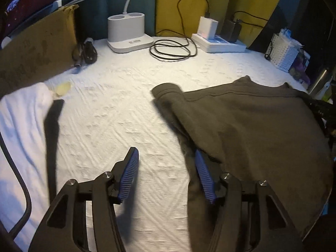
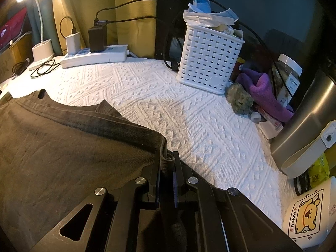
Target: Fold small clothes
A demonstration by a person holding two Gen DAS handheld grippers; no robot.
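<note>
Right gripper [image 2: 168, 163] is pinched tight on the hem of the dark brown cotton t-shirt [image 2: 63, 147] spread on the white textured tablecloth [image 2: 199, 126], left gripper [image 1: 168, 163] gapes empty beside it, so a one-sided pull could drag and bunch it.

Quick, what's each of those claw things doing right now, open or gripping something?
Left gripper: open, holding nothing, beside the dark shirt.
Right gripper: closed, pinching the dark shirt's hem.
</note>
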